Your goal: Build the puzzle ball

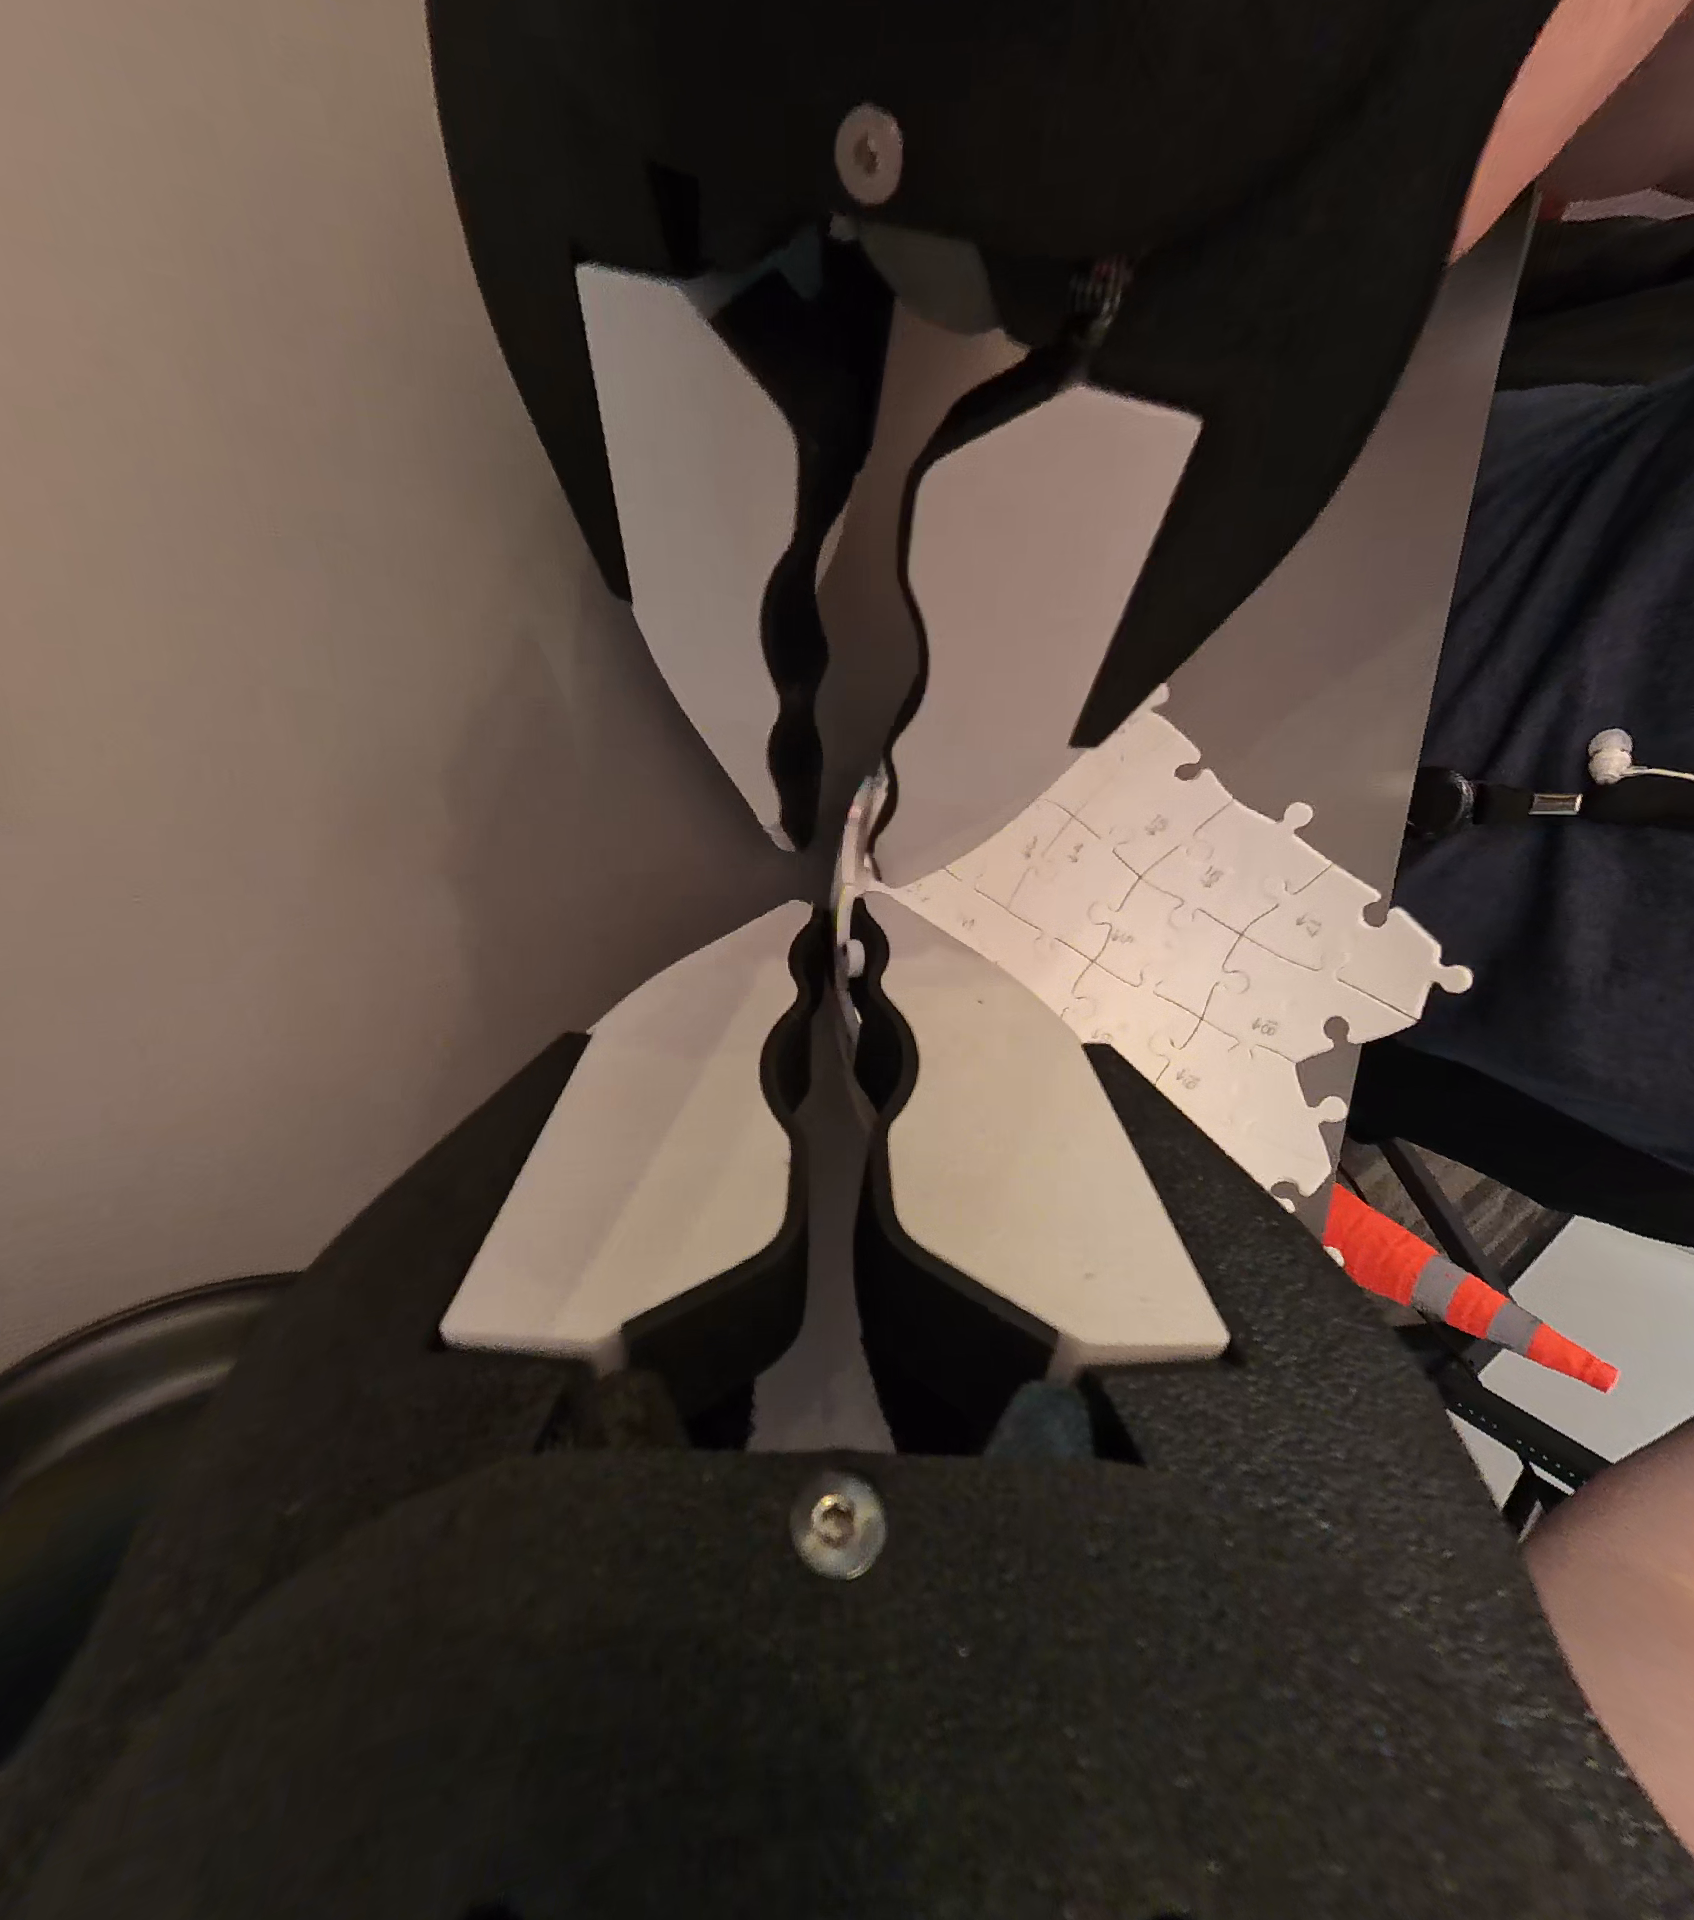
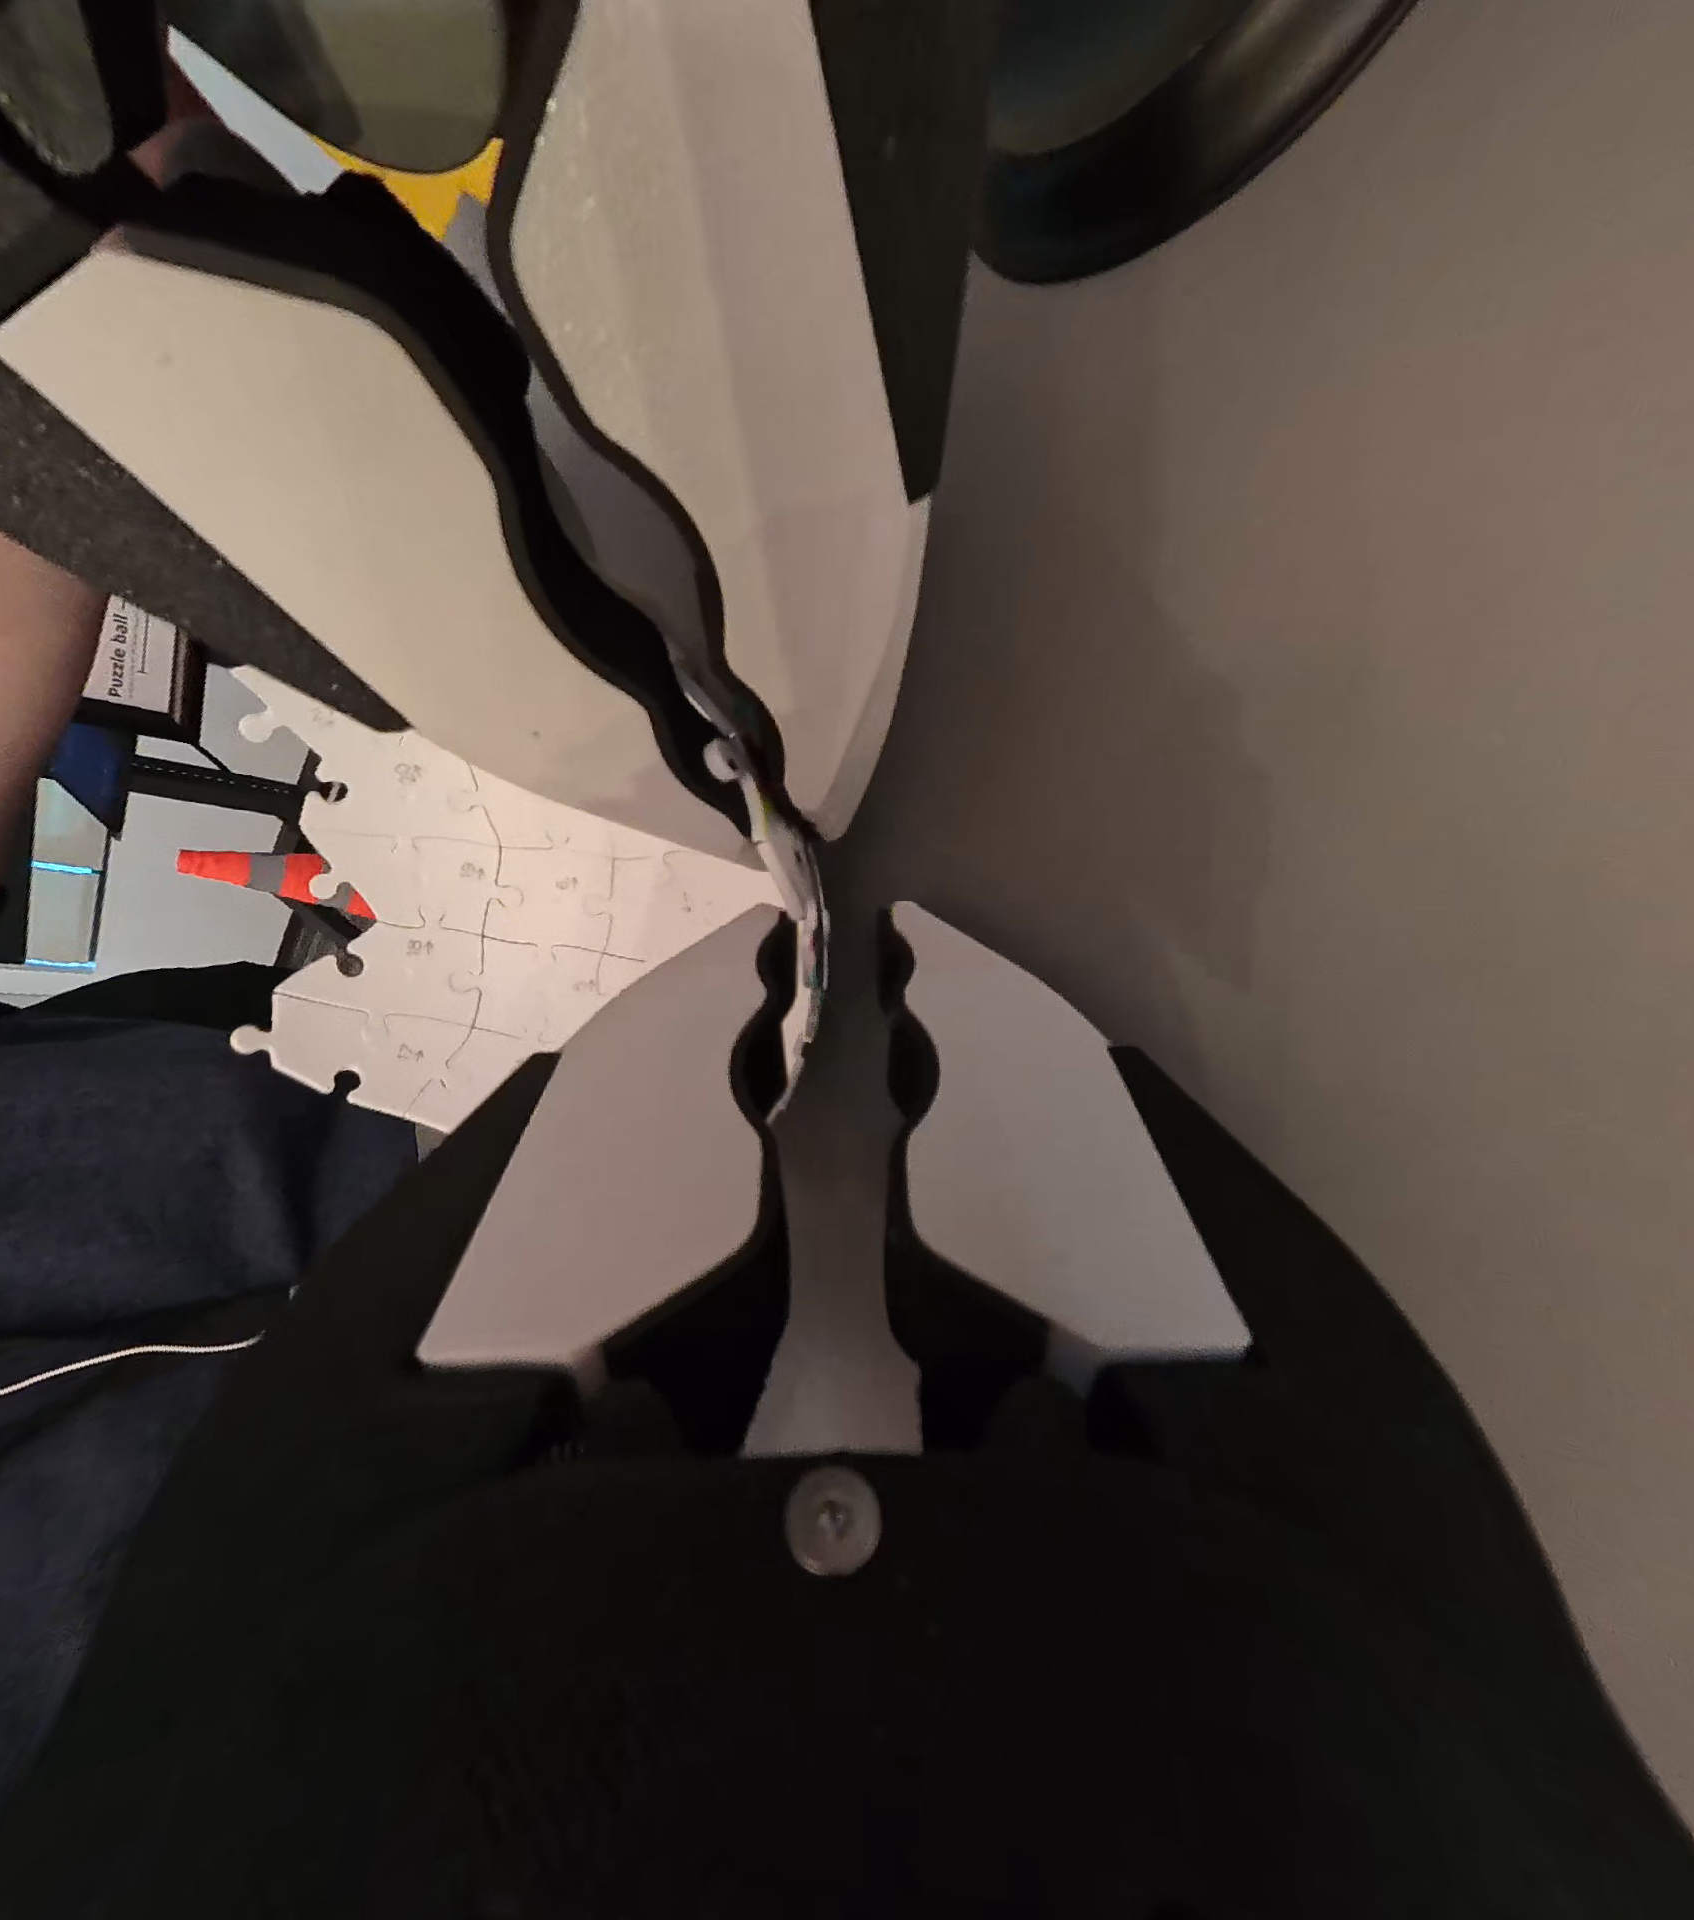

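Both claws tip to tip at frame centre: left claw (image 1: 838, 925) and right claw (image 2: 827, 935) each pinching the edge of the curved puzzle sheet (image 1: 1227, 935), held in the air and fanning toward the right of the left view. Thin grip on a rim: risk of slipping out, or tabs popping apart if twisted or pulled unevenly

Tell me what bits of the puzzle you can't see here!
- The printed side of the assembled puzzle section: both wrist views show only its white back.
- The join at the claw tips: the left claw and right claw cover it.
- The rest of the section: the right claw's white finger hides part in the left wrist view.
- The orange and grey cone: partly behind the puzzle.
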The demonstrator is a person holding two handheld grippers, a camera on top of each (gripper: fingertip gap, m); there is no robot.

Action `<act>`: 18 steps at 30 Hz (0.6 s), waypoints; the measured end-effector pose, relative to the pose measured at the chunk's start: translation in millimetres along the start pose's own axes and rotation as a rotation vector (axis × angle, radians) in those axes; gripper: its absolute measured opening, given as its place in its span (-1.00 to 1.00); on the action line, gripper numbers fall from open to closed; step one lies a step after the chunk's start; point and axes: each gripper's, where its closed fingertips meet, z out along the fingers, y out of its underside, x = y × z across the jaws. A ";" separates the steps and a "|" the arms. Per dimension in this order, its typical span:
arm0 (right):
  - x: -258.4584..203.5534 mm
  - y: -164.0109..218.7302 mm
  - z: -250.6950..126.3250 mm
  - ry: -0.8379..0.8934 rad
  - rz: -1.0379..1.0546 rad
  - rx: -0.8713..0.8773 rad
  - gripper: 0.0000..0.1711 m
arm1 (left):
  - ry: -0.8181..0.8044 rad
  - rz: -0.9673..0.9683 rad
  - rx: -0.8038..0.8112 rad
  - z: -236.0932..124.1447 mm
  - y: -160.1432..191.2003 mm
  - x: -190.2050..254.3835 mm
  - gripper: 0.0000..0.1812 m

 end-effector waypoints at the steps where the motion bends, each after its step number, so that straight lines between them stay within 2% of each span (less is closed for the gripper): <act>1: -1.3 1.1 0.7 -0.014 0.000 -0.006 -0.88 | 0.000 0.001 -0.002 0.3 -0.2 0.1 -0.97; 2: -3.8 1.3 1.5 -0.040 0.014 -0.005 -0.93 | -0.002 0.003 -0.006 0.7 0.1 0.0 -0.97; 12: -4.0 -1.5 2.6 -0.083 0.090 0.034 -0.92 | -0.022 0.014 -0.014 0.6 -1.5 -0.4 -0.97; 18: -2.1 0.2 3.5 -0.046 0.060 0.018 -0.93 | -0.036 0.022 -0.032 2.1 -1.5 -0.8 -0.97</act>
